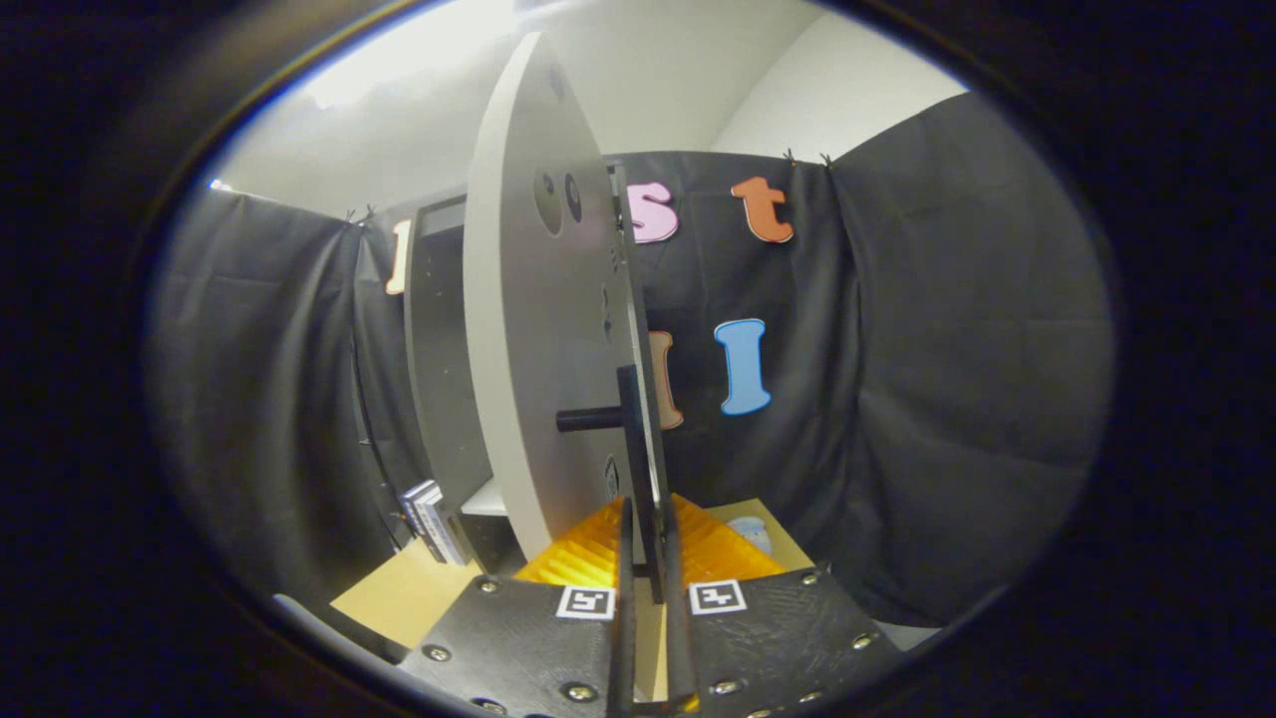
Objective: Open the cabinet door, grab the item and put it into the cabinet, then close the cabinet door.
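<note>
The grey cabinet door [538, 329] stands swung open and I see it almost edge-on, right ahead of me. Its black handle [630, 429] is a vertical bar held off the door by a short stub. My gripper [648, 514] is shut on the lower end of that bar, one finger on each side of it. Behind the door, the dark cabinet body [439, 349] stands with a pale shelf [485, 499] showing low inside. A small pale blue object [750, 534] lies on the table just beyond my right finger.
The tan table top [399, 593] runs under the cabinet. A few thin books or boxes [429, 521] lean by the cabinet's lower left corner. Black cloth walls close in the left, back and right.
</note>
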The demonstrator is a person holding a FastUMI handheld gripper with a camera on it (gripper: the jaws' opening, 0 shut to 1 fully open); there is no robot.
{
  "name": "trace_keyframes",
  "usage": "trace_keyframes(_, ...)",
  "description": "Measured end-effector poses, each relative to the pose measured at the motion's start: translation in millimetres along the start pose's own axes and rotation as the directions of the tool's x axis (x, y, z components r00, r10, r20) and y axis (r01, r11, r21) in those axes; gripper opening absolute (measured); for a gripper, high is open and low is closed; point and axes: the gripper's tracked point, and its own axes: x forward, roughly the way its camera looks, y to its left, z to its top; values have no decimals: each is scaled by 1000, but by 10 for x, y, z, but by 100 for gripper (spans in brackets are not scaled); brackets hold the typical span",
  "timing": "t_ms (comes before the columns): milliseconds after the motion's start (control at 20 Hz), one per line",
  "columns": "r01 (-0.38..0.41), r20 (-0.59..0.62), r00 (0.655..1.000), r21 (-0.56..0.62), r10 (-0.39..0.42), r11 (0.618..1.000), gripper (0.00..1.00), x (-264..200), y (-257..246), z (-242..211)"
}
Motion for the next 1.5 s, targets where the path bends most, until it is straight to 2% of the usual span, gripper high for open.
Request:
trace_keyframes(250, -25, 2, 1000, -18, 25, 1000, 13, 31, -206, 36)
trace_keyframes(550, -11, 5, 1000, 12, 11, 1000, 13, 62, -587, 96)
trace_keyframes(800, -37, 0, 999, 14, 37, 999, 13, 73, -592, 94)
trace_keyframes(1100, -6, 10, 1000, 17, 6, 1000, 13, -159, -554, 171)
trace_keyframes(1450, 91, 28, 995, 10, -91, 996, 13, -598, -277, 176)
trace_keyframes(1500, 99, 21, 995, 13, -99, 995, 17, -649, -179, 161)
